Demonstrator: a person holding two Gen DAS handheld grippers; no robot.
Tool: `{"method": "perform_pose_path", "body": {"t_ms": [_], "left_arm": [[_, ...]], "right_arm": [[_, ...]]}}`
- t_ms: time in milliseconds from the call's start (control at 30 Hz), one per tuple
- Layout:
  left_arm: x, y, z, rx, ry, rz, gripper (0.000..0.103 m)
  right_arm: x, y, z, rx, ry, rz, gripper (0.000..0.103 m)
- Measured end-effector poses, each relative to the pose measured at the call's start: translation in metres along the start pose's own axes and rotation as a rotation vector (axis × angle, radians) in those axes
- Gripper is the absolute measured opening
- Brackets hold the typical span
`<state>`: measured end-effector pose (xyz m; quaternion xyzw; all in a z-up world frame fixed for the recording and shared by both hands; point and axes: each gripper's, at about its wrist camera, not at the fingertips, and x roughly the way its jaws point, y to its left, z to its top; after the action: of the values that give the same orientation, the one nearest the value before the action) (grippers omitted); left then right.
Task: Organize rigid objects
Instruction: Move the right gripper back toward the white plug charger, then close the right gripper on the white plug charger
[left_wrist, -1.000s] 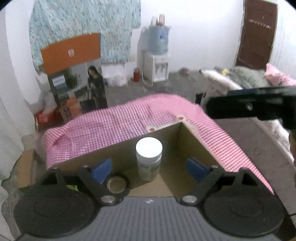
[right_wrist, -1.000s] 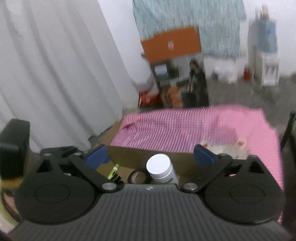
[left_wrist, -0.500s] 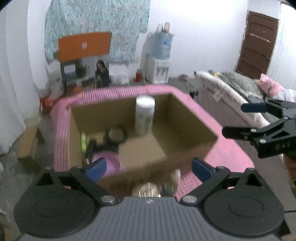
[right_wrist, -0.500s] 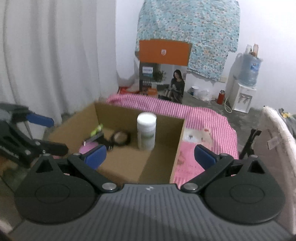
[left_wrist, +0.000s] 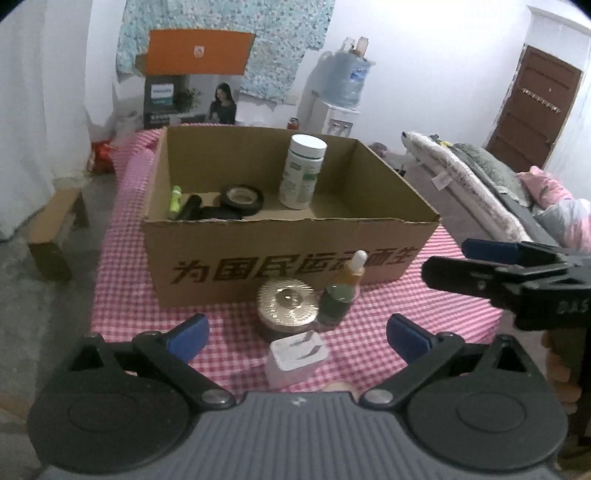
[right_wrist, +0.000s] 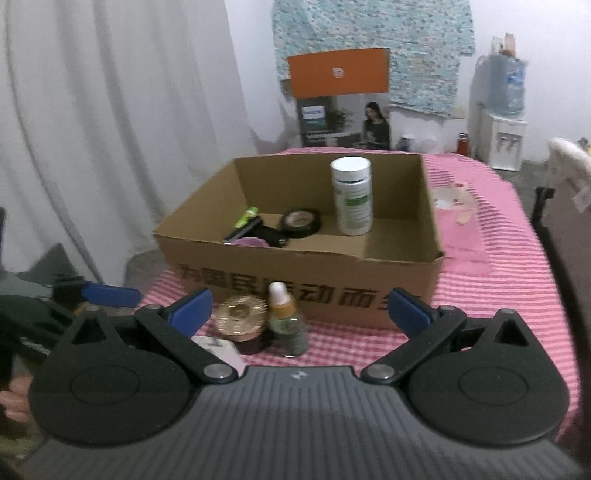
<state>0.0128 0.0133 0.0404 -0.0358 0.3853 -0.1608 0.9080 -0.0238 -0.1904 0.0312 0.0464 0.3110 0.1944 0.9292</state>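
Cardboard box (left_wrist: 288, 254) sits open-topped on a table under a pink checked cloth (left_wrist: 424, 306), printed characters across its near wall. Inside, toward the back: a white bottle (left_wrist: 303, 171) standing upright with a white cap. Left of it, a roll of black tape (left_wrist: 242, 197) lying flat, then a black cylinder and a green tube (left_wrist: 174, 201) leaning near the left wall. From the right wrist view a pink round thing (right_wrist: 251, 242) shows just behind the near wall.

Outside the box, just in front of its near wall: a gold ribbed lid on a dark jar (left_wrist: 288, 306), a small dropper bottle (left_wrist: 341, 295) upright and just beside it on the right, and a pink-and-white plug adapter (left_wrist: 295, 360) nearest the camera, prongs up.

Left gripper (left_wrist: 295, 334): jaws spread wide, nothing between the pads; the adapter and jar lie ahead in the gap, untouched. Right gripper (right_wrist: 301, 308): jaws also wide apart, gripping nothing; the jar and dropper bottle are seen between its fingers, clear of both pads. Each gripper shows at the edge of the other's view.
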Motion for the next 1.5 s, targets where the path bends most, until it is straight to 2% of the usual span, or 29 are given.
{"method": "perform_pose_path", "body": {"t_ms": [67, 233, 400, 633, 767, 833, 1033, 1100, 1200, 1367, 1433, 1500], "left_arm": [[-0.003, -0.001, -0.003, 0.011, -0.019, 0.006, 0.103], [-0.002, 0.002, -0.012, -0.019, -0.031, -0.048, 0.103], [0.012, -0.003, -0.021, 0.008, 0.005, 0.028, 0.103], [0.035, -0.013, -0.024, 0.12, 0.06, 0.144, 0.101], [0.05, -0.015, -0.026, 0.171, 0.094, 0.163, 0.099], [0.056, -0.015, -0.026, 0.191, 0.103, 0.158, 0.093], [0.073, -0.011, -0.025, 0.182, 0.153, 0.115, 0.08], [0.076, -0.011, -0.025, 0.182, 0.162, 0.102, 0.075], [0.081, -0.012, -0.026, 0.186, 0.176, 0.087, 0.068], [0.084, -0.013, -0.027, 0.171, 0.188, 0.064, 0.056], [0.085, -0.013, -0.027, 0.165, 0.189, 0.057, 0.048], [0.085, -0.014, -0.027, 0.164, 0.19, 0.06, 0.048]], "right_arm": [[-0.003, -0.002, -0.001, 0.036, -0.005, 0.027, 0.102], [0.007, -0.013, -0.006, 0.169, 0.028, 0.113, 0.102], [0.024, -0.015, -0.019, 0.232, 0.092, 0.15, 0.102], [0.043, -0.009, -0.03, 0.227, 0.155, 0.165, 0.101], [0.06, -0.006, -0.032, 0.241, 0.207, 0.177, 0.1], [0.068, -0.007, -0.032, 0.26, 0.227, 0.184, 0.099], [0.089, -0.011, -0.033, 0.325, 0.276, 0.208, 0.086], [0.096, -0.012, -0.035, 0.351, 0.298, 0.218, 0.076], [0.105, -0.011, -0.038, 0.373, 0.326, 0.241, 0.066], [0.114, -0.006, -0.039, 0.378, 0.352, 0.257, 0.056], [0.117, -0.006, -0.039, 0.393, 0.359, 0.27, 0.054], [0.118, -0.007, -0.038, 0.404, 0.362, 0.281, 0.05]]}}
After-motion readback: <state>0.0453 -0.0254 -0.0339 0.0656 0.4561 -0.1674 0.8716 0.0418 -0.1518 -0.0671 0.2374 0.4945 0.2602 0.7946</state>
